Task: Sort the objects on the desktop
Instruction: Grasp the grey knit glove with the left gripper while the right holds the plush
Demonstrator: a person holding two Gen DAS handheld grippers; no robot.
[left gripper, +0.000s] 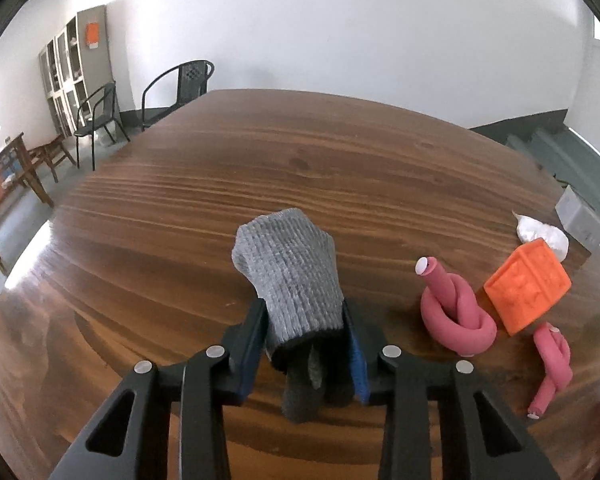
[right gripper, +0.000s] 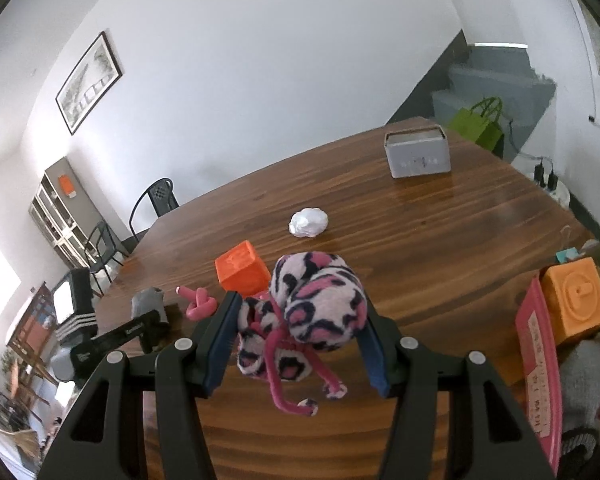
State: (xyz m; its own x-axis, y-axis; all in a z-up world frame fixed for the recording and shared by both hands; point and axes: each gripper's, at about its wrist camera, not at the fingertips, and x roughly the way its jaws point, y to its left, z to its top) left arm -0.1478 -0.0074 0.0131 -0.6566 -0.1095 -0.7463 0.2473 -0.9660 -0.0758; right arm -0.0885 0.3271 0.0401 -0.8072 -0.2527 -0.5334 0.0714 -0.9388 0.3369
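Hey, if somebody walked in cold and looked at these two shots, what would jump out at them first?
Probably the pink leopard-print plush toy clamped in the right tongs above the wooden table. Next, the grey knit glove gripped by the left tongs, with an orange cube and a knotted pink foam roller to its right.

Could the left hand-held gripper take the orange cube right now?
Probably not: the left hand-held gripper is already shut on the grey glove. The orange cube sits unobstructed on the table.

Pink tray (right gripper: 540,364) and grey cloth (right gripper: 582,376) cut off at right wrist view's edge.
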